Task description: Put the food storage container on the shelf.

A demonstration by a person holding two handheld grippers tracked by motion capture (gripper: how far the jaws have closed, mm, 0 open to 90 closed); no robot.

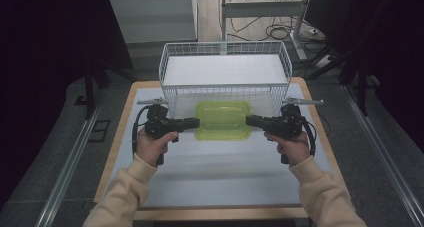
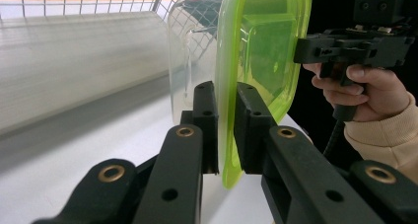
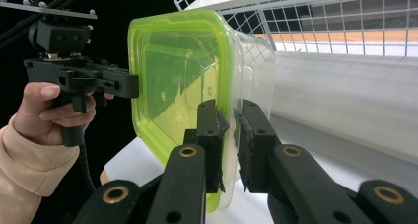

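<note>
Container [image 1: 223, 120], clear plastic with a lime-green lid [image 2: 266, 51], sits lid-up on the bench [image 1: 220, 177] just in front of the white wire basket [image 1: 225, 67], between my two tools. My left tool [image 1: 192, 122] is clamped on the lid's rim at the left end, and my right tool [image 1: 252, 120] looks clamped on the rim at the right end. Its long axis runs left to right, parallel to the basket's front. To lift it well, I judge both hands should rise together and level, since rim grips could pop the lid or let one end sag.
</note>
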